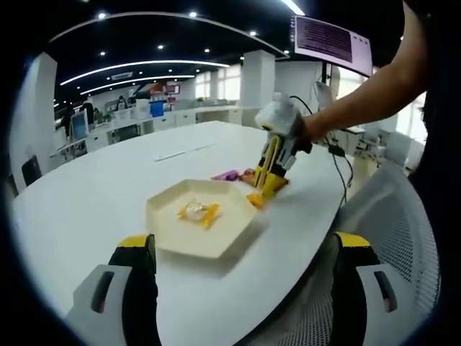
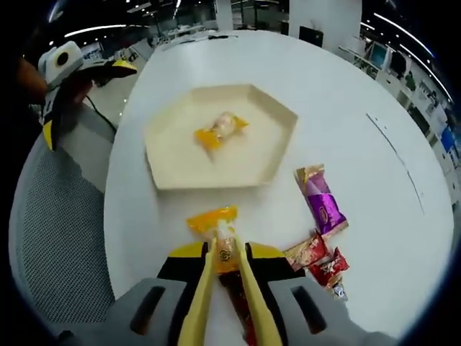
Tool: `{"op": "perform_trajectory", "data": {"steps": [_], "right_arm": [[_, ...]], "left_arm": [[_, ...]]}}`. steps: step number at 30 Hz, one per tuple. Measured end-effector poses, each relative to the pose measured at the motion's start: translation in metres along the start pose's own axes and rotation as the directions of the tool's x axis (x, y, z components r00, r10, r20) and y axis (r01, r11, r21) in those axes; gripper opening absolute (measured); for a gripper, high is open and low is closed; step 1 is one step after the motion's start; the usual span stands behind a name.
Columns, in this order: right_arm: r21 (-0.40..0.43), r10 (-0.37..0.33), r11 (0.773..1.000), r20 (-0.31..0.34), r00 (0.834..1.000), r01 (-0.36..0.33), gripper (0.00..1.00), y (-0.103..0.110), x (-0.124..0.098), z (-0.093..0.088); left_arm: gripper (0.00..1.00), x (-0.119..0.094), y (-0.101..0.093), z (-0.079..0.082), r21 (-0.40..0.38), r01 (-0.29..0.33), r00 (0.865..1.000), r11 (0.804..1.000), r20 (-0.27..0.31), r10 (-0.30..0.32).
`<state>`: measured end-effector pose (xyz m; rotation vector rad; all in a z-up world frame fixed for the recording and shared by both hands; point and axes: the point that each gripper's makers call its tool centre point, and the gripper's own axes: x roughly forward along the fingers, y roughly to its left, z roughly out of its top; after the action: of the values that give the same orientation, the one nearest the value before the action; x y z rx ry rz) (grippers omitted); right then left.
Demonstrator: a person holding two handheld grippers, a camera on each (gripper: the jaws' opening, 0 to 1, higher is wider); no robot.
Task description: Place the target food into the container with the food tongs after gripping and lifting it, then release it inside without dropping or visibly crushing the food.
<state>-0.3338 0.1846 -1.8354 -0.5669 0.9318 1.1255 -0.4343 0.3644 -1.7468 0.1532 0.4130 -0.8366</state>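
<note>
Right gripper [image 2: 225, 277] tongs [image 2: 248, 303] pinch orange-wrapped candy [image 2: 216, 231] on counter [image 2: 346, 94] beside tray [image 2: 274, 115] (one candy inside); left gripper [image 1: 241, 288] fingers wide.

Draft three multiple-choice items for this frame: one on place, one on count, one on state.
1. Where does the candy already delivered lie?
A. in the hexagonal tray
B. on the mesh chair
C. under the purple wrapper

2. How many candies lie inside the tray?
A. none
B. one
C. three

3. What is the right tool doing?
A. hanging open
B. pressing tongs shut on a candy
C. lifting the tray

Key: 1 A, the yellow-ended candy rests on the floor of the hexagonal tray. 2 B, that single piece is all the tray holds. 3 B, the right tool squeezes the yellow tongs on the orange-ended candy, outside the tray's near edge.
</note>
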Motion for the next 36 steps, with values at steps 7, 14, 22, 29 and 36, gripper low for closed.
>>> {"op": "perform_trajectory", "data": {"steps": [7, 14, 22, 29, 36], "right_arm": [[0.035, -0.008, 0.999, -0.004, 1.0, 0.008, 0.19, -0.004, -0.002, -0.002], [0.055, -0.014, 0.998, 0.002, 1.0, 0.014, 0.19, -0.005, -0.007, 0.002], [0.1, -0.022, 0.995, 0.007, 1.0, 0.021, 0.19, -0.007, -0.021, 0.004], [0.129, -0.037, 0.991, 0.02, 0.999, 0.034, 0.2, -0.013, -0.037, 0.012], [0.135, -0.081, 0.988, 0.045, 0.996, 0.074, 0.2, -0.024, -0.056, 0.025]], "left_arm": [[0.99, 0.001, 0.002, -0.001, -0.006, -0.006, 1.0, 1.0, -0.003, 0.006], [0.99, 0.002, 0.002, -0.004, 0.02, -0.009, 1.0, 1.0, -0.021, 0.01], [0.99, 0.001, 0.001, -0.004, 0.049, -0.004, 1.0, 0.999, -0.022, 0.005], [0.99, 0.001, 0.002, -0.006, 0.063, -0.008, 0.999, 0.998, -0.031, 0.01], [0.99, 0.0, 0.003, -0.005, 0.067, -0.015, 0.999, 0.998, -0.034, 0.017]]}}
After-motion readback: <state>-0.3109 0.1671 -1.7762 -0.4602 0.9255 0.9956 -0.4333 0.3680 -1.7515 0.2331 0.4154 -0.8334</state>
